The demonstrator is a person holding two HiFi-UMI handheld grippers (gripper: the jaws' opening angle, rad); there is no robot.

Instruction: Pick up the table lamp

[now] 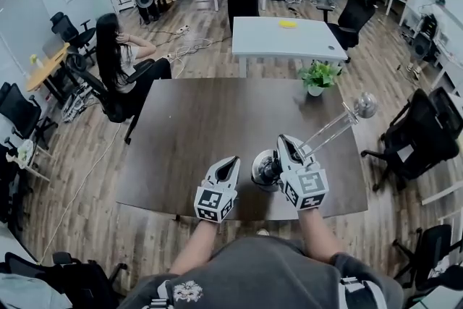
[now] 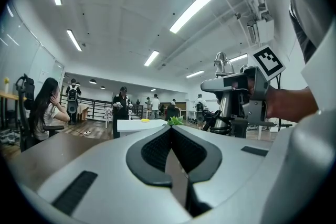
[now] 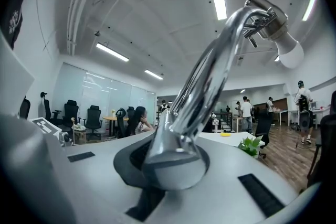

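The table lamp (image 1: pixel 327 132) is chrome, with a round base (image 1: pixel 263 170) near the dark table's (image 1: pixel 195 134) front edge and a long stem leaning up to the right to a bulb (image 1: pixel 365 105). My right gripper (image 1: pixel 288 150) is shut on the stem just above the base. In the right gripper view the stem (image 3: pixel 210 76) rises from between the jaws to the bulb (image 3: pixel 290 53). My left gripper (image 1: pixel 226 170) hangs just left of the base, shut and empty. From the left gripper view the lamp (image 2: pixel 227 107) shows at the right. Whether the base touches the table I cannot tell.
A small potted plant (image 1: pixel 317 76) stands at the table's far right edge. Beyond it is a white table (image 1: pixel 286 38) with a yellow thing (image 1: pixel 288 24). A person sits on a chair at the far left (image 1: pixel 119 61). Black office chairs (image 1: pixel 416 134) stand to the right.
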